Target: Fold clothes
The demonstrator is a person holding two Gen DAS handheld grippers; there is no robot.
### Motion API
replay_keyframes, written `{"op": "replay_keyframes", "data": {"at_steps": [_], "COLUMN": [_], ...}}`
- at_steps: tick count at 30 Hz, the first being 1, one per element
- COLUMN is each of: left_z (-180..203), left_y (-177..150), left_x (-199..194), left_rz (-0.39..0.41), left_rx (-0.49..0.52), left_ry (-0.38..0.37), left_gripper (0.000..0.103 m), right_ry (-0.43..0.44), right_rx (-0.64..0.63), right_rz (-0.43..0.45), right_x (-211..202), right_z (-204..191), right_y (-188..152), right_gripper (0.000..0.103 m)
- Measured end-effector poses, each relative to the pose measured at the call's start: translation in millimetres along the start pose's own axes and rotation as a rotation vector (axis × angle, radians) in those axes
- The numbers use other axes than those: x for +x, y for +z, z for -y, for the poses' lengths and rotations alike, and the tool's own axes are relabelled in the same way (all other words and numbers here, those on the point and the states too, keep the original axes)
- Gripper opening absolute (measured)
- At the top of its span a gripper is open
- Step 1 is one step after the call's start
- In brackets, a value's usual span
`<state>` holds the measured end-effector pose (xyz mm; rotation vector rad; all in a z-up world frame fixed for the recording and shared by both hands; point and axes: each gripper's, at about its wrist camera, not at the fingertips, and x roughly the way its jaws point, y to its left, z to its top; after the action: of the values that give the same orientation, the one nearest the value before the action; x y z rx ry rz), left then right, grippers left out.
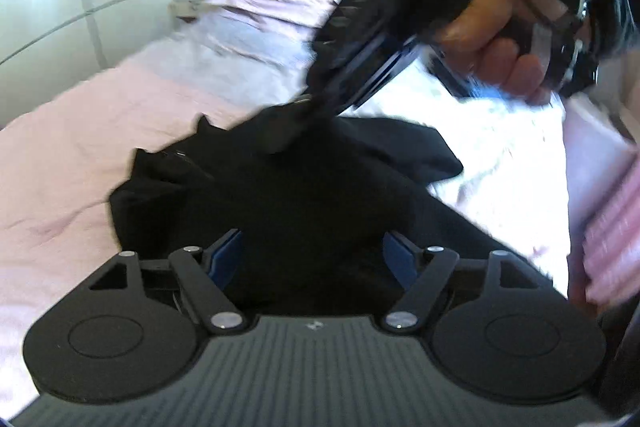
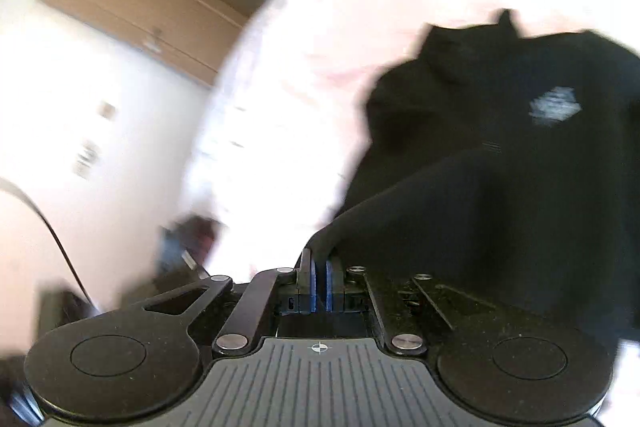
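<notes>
Garment (image 1: 304, 195), black and crumpled, lies on a pink bed (image 1: 72, 163). Left gripper (image 1: 312, 251) hangs over its near part, fingers spread. Right gripper (image 2: 320, 281), held in a hand (image 1: 504, 55), has its fingers pressed together, pinching the cloth's edge.

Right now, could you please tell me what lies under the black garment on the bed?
The black garment lies crumpled on a pale pink bedsheet, which shows all round it. Whatever sits directly beneath its folds is covered and cannot be seen.
</notes>
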<state>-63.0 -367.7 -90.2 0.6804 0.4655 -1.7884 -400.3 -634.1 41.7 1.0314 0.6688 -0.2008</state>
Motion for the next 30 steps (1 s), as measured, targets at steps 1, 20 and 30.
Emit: {"op": "replay_keyframes", "data": {"at_steps": [1, 20, 30], "left_z": [-4, -258, -268], "left_y": [-1, -100, -135], "left_x": [-8, -143, -113], "left_rz": [0.016, -0.070, -0.218], "left_rx": [-0.034, -0.546, -0.667], "left_ry": [0.026, 0.705, 0.720], "left_gripper": [0.077, 0.011, 0.047], "right_ry": [0.027, 0.135, -0.322], "right_rx": [0.000, -0.195, 0.047], "right_rz": [-0.008, 0.062, 0.074], "right_x": [9, 130, 68], "right_z": [-14, -164, -52], "right_y": [1, 2, -80], "right_gripper": [0.003, 0.074, 0.074]}}
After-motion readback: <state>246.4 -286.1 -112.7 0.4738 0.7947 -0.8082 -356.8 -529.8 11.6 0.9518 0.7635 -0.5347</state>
